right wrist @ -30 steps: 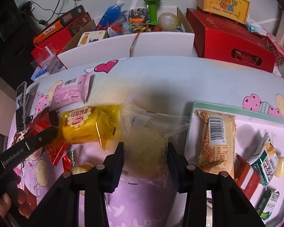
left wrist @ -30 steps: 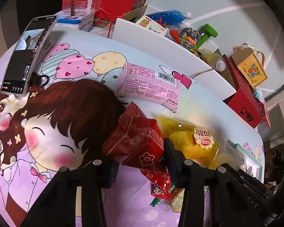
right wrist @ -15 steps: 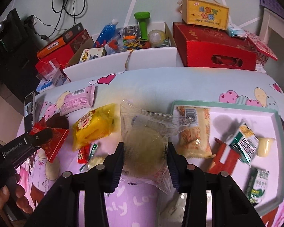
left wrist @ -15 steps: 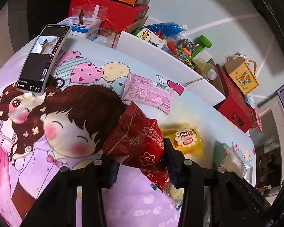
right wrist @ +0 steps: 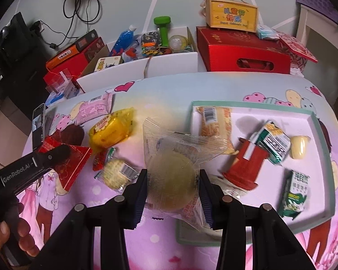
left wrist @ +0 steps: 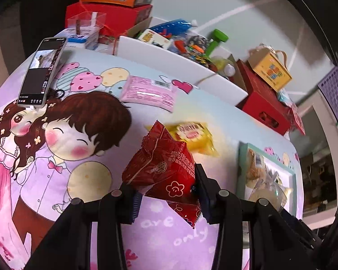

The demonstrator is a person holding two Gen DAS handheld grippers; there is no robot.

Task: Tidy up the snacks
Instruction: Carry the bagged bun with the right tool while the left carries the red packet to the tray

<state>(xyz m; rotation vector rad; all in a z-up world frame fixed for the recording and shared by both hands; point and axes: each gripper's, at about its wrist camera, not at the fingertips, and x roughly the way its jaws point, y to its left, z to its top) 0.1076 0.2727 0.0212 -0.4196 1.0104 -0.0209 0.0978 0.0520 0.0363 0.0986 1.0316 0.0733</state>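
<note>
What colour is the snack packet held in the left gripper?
Red packet with a flower print, clearest in the left wrist view.

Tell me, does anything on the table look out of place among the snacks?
Yes. A phone with its screen lit lies at the table's far left edge, beside the pink packet. It is no snack. Nothing looks spilled or torn.

My left gripper has its 2 fingers clamped on the red snack packet, lifted clear of the cartoon-print cloth near its left side. My left hand grips that tool's handle at the lower left, fingertips curled round it. My right gripper has its 2 fingers pressed against the clear-wrapped round cake, held level above the cloth, just beside the tray's left edge.
</note>
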